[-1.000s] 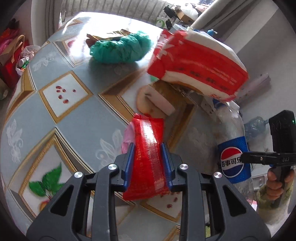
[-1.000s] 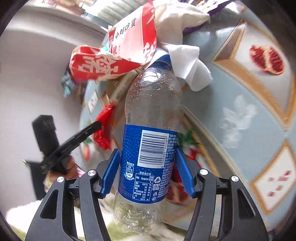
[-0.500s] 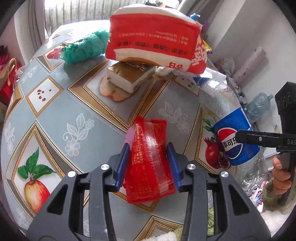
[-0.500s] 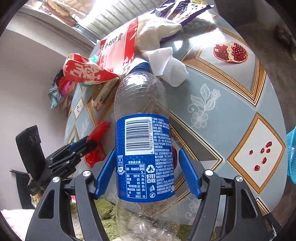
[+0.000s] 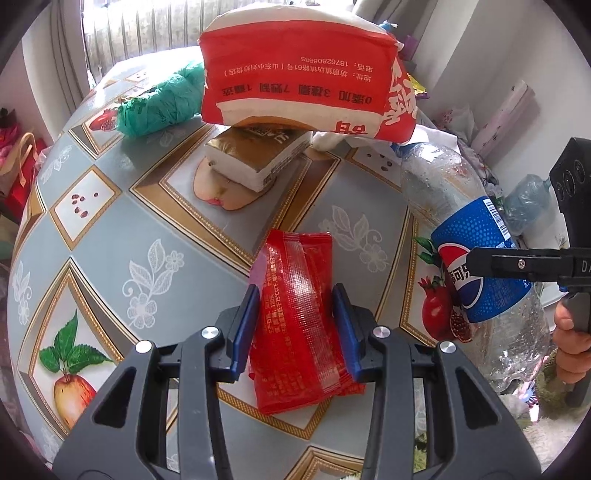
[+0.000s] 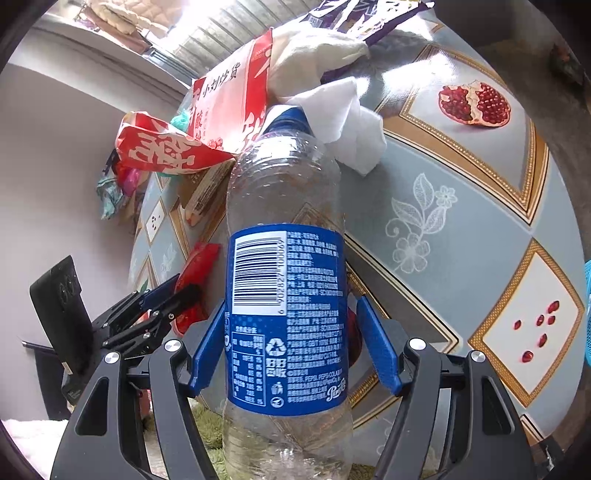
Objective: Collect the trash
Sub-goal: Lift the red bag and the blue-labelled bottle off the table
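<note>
My left gripper (image 5: 295, 299) is shut on a red snack wrapper (image 5: 299, 314), held just above the patterned table (image 5: 177, 236) near its front edge. My right gripper (image 6: 291, 321) is shut on an empty Pepsi bottle (image 6: 286, 295) with a blue label, held lifted to the right of the wrapper. The bottle also shows in the left wrist view (image 5: 476, 273), and the wrapper shows in the right wrist view (image 6: 194, 273). A large red and white bag (image 5: 303, 74), a gold and white carton (image 5: 258, 155) and a green plastic bag (image 5: 162, 103) lie further back on the table.
White crumpled tissue (image 6: 347, 122) and a purple wrapper (image 6: 369, 14) lie on the table beyond the bottle's cap. A large water jug (image 5: 524, 203) stands on the floor at the right. Bags (image 5: 14, 166) sit on the floor at the left.
Both grippers have pulled back toward the table's front edge with the wrapper and the bottle still in them. The bottle has come upright in the right wrist view.
</note>
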`<state>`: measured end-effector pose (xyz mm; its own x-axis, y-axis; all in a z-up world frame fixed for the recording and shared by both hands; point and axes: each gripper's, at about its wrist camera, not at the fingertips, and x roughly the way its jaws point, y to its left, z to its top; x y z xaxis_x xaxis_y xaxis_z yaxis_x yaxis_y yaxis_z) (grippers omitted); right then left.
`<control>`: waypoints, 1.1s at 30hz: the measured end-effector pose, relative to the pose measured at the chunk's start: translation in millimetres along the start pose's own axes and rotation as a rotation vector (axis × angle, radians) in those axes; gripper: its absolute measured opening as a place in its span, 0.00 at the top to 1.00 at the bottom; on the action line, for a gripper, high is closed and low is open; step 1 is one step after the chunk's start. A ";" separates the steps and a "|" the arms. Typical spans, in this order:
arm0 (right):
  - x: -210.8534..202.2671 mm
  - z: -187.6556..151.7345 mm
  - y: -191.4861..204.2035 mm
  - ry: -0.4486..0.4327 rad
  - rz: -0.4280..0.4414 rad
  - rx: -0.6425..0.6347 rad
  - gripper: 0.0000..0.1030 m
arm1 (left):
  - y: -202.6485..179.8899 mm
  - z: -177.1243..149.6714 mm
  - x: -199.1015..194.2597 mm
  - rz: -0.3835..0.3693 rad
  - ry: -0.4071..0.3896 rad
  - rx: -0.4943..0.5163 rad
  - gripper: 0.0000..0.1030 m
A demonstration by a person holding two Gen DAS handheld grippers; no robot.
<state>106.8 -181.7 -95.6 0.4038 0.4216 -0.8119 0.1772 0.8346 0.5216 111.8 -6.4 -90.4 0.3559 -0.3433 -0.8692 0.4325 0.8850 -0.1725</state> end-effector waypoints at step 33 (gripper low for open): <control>-12.3 -30.5 -4.1 0.071 0.142 0.009 0.44 | -7.5 -4.3 -21.2 0.030 -0.045 0.025 0.76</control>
<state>73.7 -179.5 -95.8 0.3613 0.5594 -0.7460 0.1311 0.7616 0.6346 97.4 -4.4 -72.6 0.4058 -0.3311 -0.8519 0.4417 0.8870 -0.1344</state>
